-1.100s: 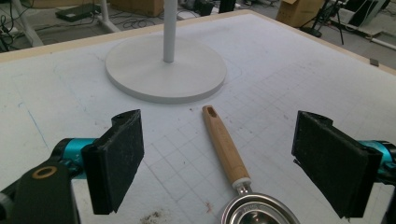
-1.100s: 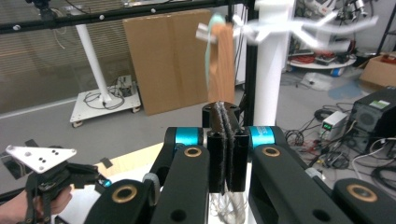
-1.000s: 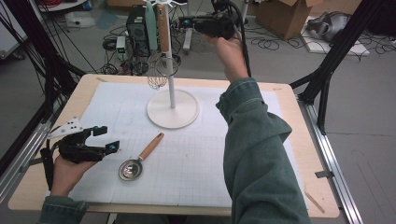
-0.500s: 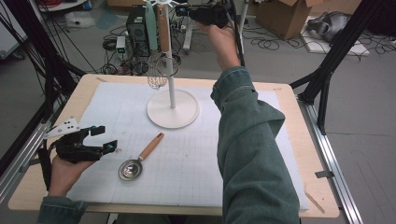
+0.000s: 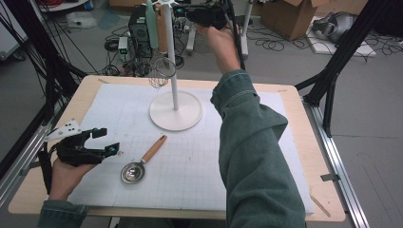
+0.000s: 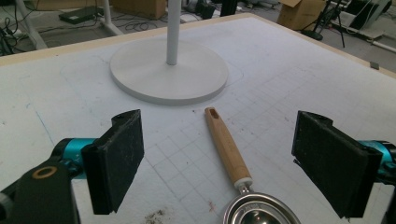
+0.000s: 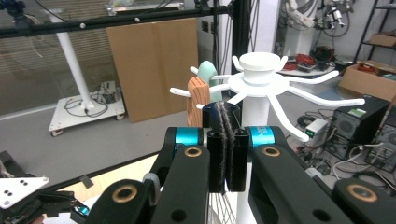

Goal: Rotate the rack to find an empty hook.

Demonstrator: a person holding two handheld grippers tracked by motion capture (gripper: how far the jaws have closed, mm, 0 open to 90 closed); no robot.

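Down on the white gridded mat (image 5: 199, 166) that covers the wooden table (image 5: 304, 156), a steel measuring scoop with a wooden handle (image 5: 142, 159) lies flat, bowl toward the person and handle angled up toward the round base of the white hook stand (image 5: 176, 110). It sits near that base but clear of it.

Left gripper (image 5: 102, 142) is low over the mat at the left, just beside the scoop. From its own camera the left gripper (image 6: 219, 158) has its black pads standing wide apart with the scoop (image 6: 233, 163) lying between and ahead of them, nothing touching it.

Right gripper (image 5: 190, 13) is way up at the top of the stand, arm in a green denim sleeve (image 5: 252, 142) stretched out over the table. In its own view the right gripper (image 7: 226, 140) has its pads pressed flat together with nothing between them, right in front of the white hooks. A wire whisk with a wooden handle (image 5: 161, 47) and a pale green utensil (image 5: 151, 23) hang from those hooks.
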